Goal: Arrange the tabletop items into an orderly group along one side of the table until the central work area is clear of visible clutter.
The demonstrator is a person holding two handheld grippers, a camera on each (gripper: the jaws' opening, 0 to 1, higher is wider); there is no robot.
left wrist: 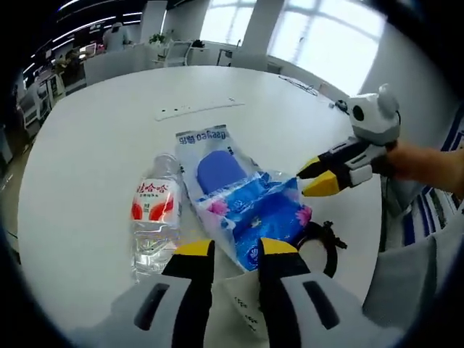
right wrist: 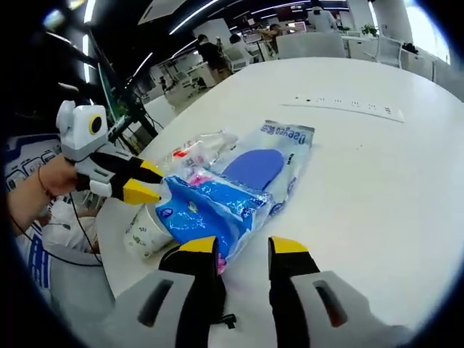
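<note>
- Grippers first: my left gripper hangs low over the near edge of the white table, its yellow-tipped jaws parted with nothing between them.
- My right gripper has its jaws parted too, holding nothing; in the left gripper view it reaches in from the right, gripped by a hand.
- Just past my left jaws lies a blue tissue pack, touching a clear packet with a blue oval insert.
- Left of them I see a water bottle on its side, red-and-white label up.
- A paper cup lies under the tissue pack's edge.
- A black ring-shaped object sits to the right; I can't identify it.
- A white power strip lies far across the table.
</note>
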